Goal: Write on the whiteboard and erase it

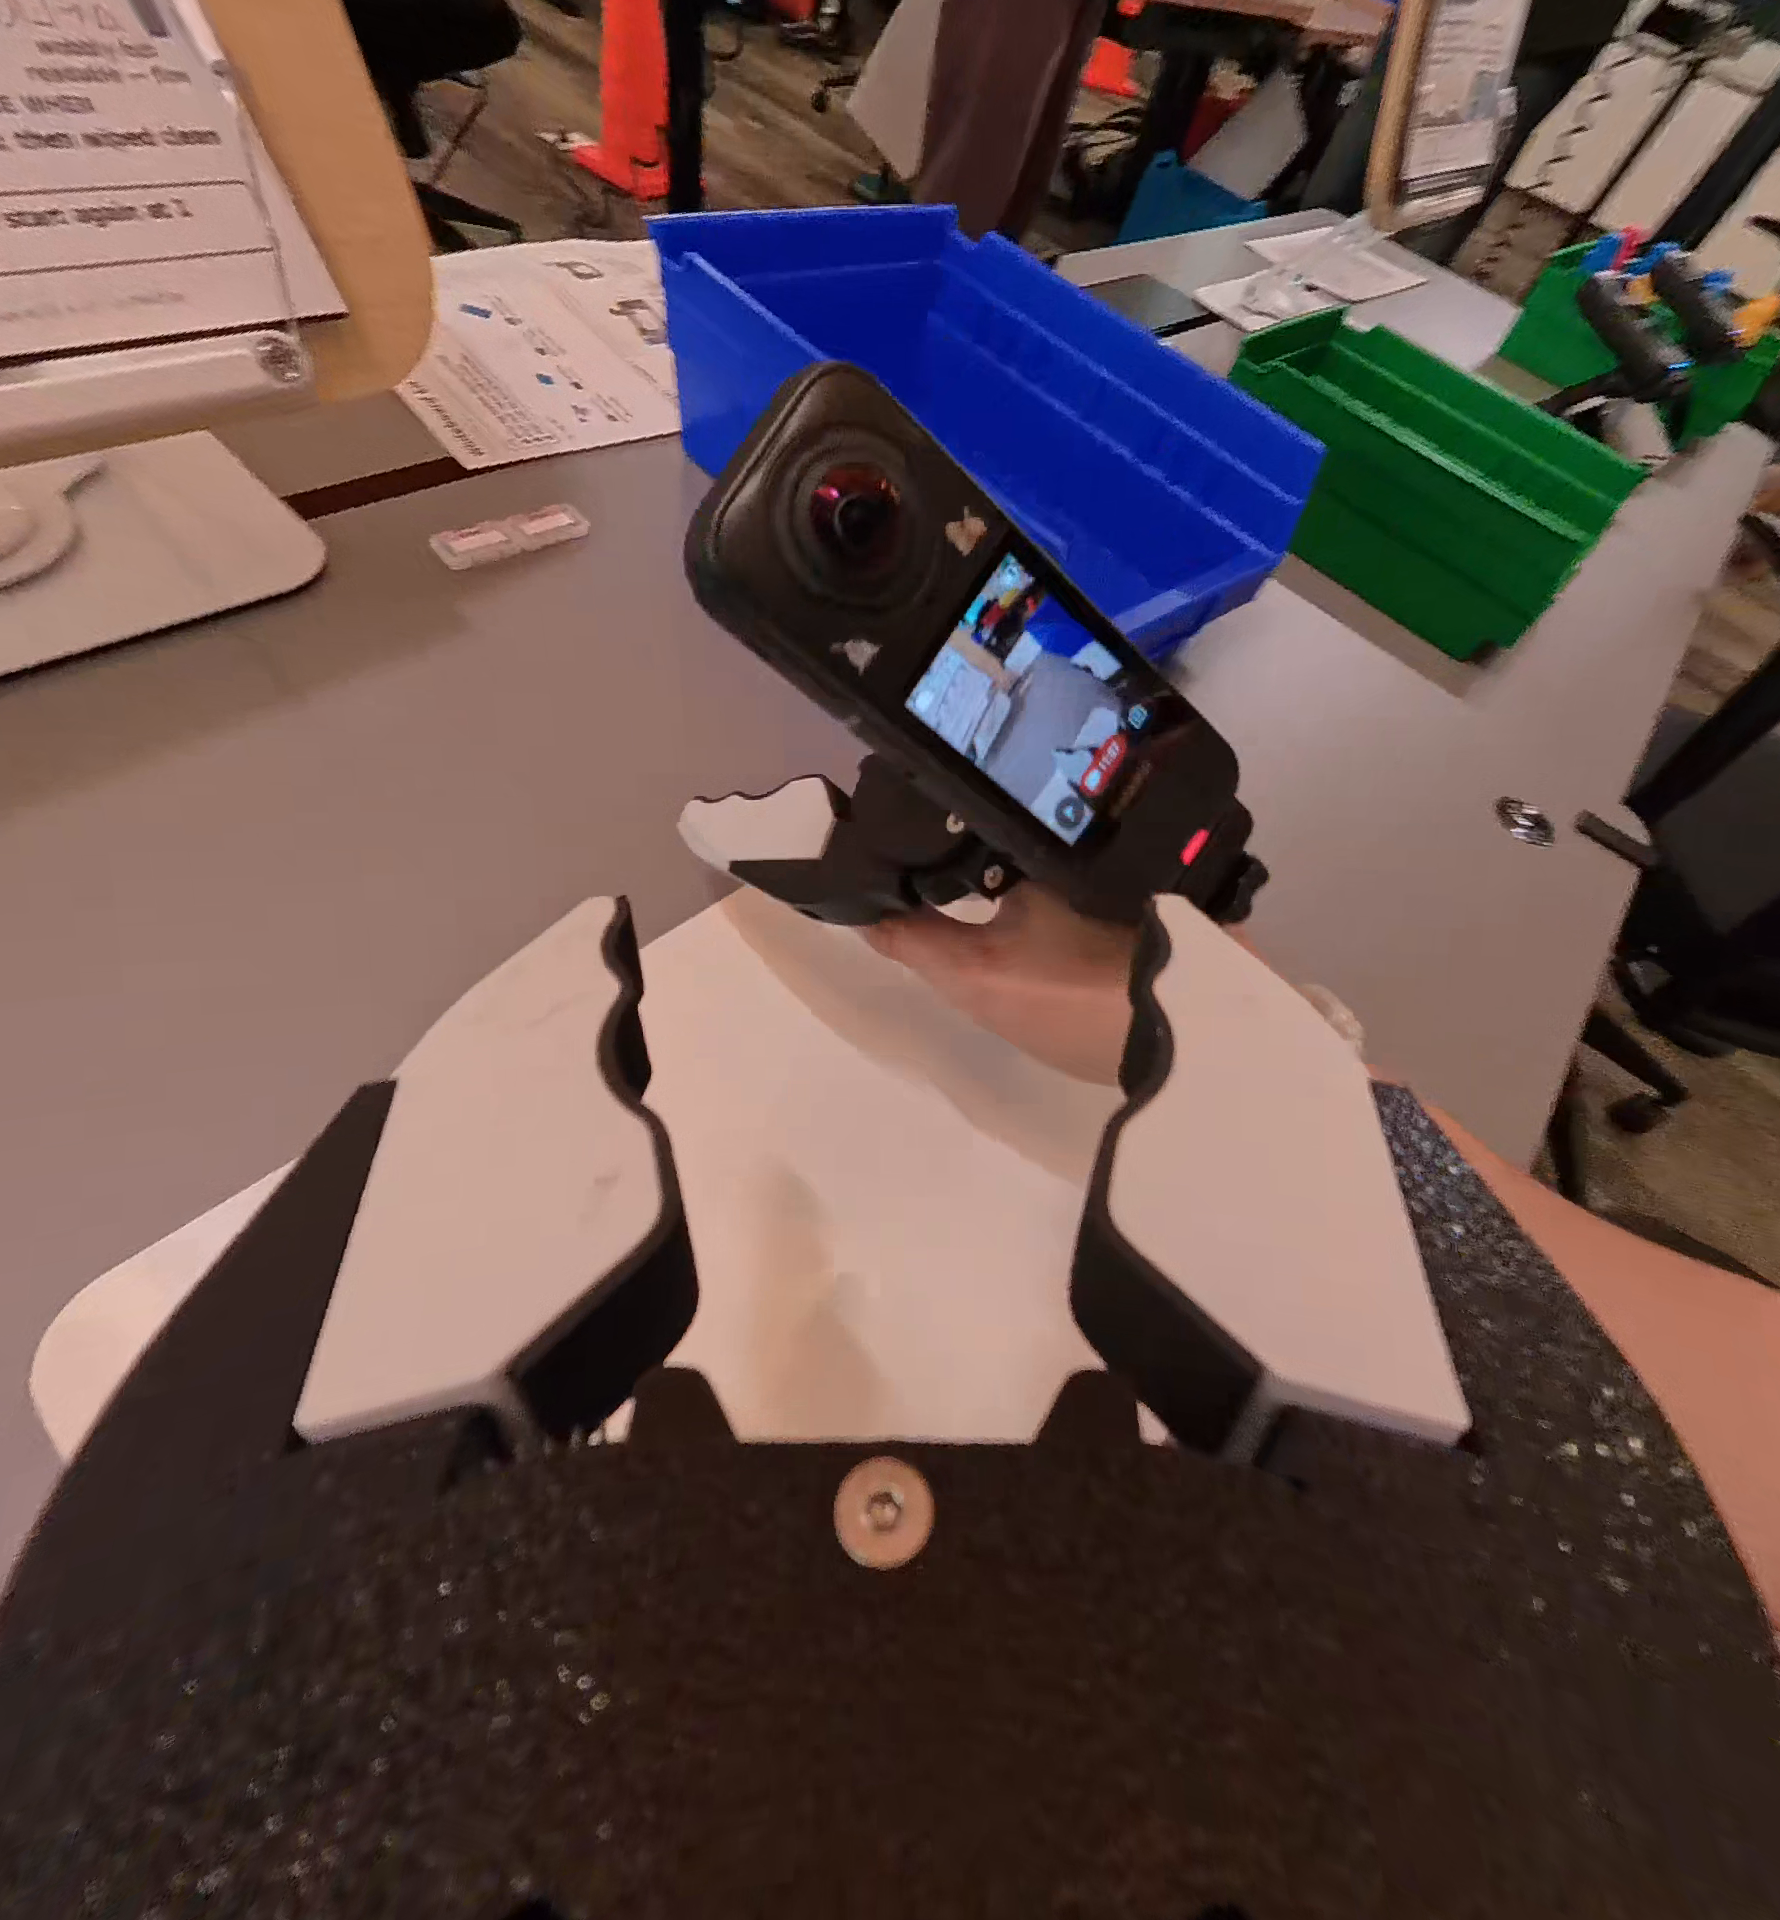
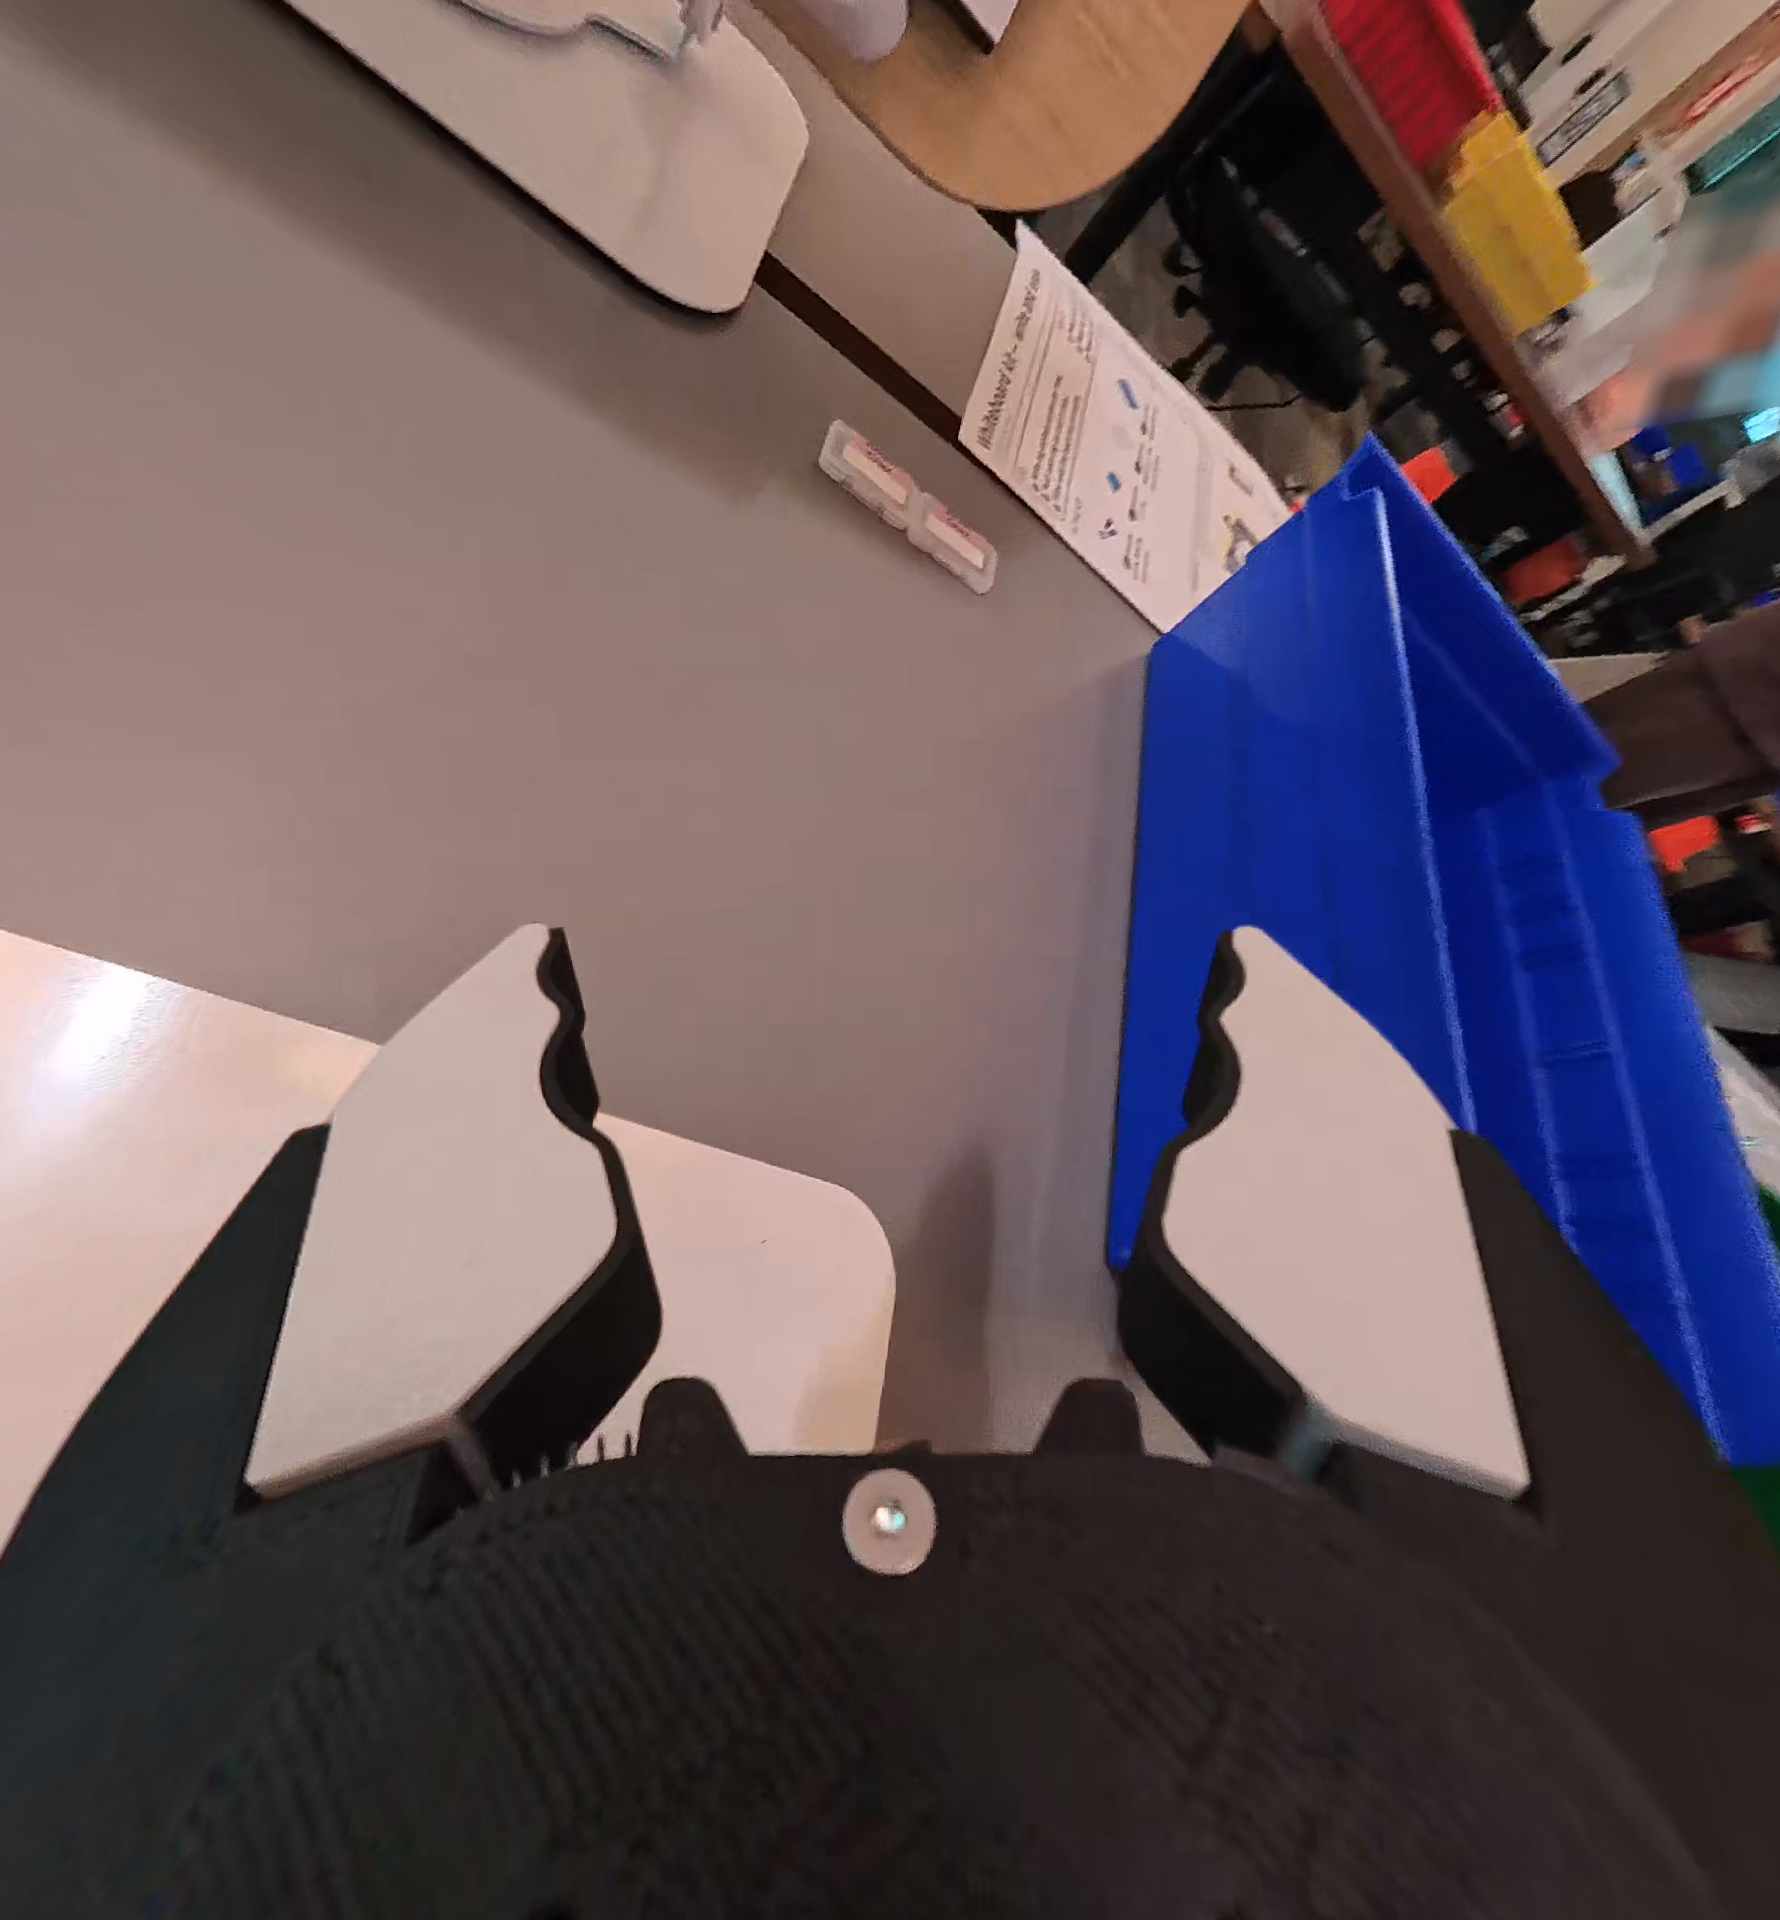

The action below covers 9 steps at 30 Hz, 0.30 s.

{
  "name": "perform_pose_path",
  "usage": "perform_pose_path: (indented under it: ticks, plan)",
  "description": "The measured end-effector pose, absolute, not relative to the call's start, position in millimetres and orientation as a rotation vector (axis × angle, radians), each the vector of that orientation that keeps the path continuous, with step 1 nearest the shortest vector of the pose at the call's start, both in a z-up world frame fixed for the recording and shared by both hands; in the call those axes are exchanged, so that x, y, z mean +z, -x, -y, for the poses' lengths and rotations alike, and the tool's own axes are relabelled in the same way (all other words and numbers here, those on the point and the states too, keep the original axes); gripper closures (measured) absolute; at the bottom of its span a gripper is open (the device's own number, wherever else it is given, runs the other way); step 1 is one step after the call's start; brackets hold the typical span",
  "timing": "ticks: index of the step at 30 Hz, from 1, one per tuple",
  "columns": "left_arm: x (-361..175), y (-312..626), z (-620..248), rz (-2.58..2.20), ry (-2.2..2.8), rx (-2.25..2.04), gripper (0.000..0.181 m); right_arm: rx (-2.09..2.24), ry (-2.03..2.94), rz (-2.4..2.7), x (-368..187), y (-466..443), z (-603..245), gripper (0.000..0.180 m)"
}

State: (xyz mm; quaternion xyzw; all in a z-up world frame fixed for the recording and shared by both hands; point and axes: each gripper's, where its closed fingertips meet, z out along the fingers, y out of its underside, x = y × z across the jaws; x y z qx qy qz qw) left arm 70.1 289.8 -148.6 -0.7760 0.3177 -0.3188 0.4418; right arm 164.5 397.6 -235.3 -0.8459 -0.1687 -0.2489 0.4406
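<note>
The grey table (image 1: 366, 831) carries a small white whiteboard (image 1: 865, 1195) at 6 o'clock, lying flat under the left gripper (image 1: 886, 987), whose tongs are spread and empty. A blue bin (image 2: 1385, 935) sits at 1 o'clock. The right gripper (image 2: 891, 997), also spread and empty, hovers between the whiteboard's corner and the bin. Two small clear cases (image 2: 907, 506) lie at 11 o'clock.
</note>
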Motion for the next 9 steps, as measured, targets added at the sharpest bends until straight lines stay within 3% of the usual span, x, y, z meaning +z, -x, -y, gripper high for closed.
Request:
perform_pose_path:
  ticks: [9]
  plan:
    - [-154.5, -74.8, -293.7, -0.726, 1.984, -0.727, 0.091, -0.782, 2.043, 0.435, -224.5, -166.4, -398.7, 0.067]
